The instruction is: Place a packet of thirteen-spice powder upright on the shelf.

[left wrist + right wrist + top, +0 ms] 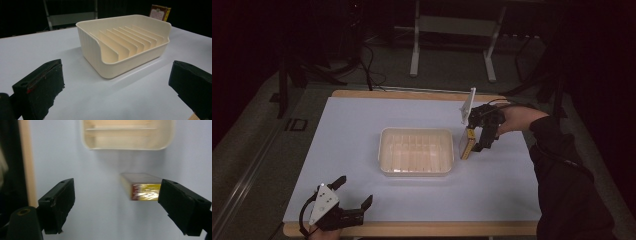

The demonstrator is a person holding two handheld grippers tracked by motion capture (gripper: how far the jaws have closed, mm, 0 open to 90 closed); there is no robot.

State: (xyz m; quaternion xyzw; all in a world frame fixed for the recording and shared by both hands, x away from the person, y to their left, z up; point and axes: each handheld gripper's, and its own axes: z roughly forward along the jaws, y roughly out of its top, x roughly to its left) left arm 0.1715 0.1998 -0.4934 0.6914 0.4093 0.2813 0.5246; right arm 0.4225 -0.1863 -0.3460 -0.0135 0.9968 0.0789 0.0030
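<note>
A cream ribbed tray sits in the middle of the white table; the left gripper view looks at it from close by. Just right of the tray a small yellow and red box stands on its narrow edge. My right gripper points down beside the box with its jaws wide. In the right gripper view the box lies between the jaws of the right gripper, close to the right-hand one and far from the other. My left gripper rests open near the front left corner, nothing between the jaws.
The box shows behind the tray's far wall in the left gripper view. A wooden table edge runs along the front. A dark sleeve reaches in from the right. A metal stand is on the floor behind the table.
</note>
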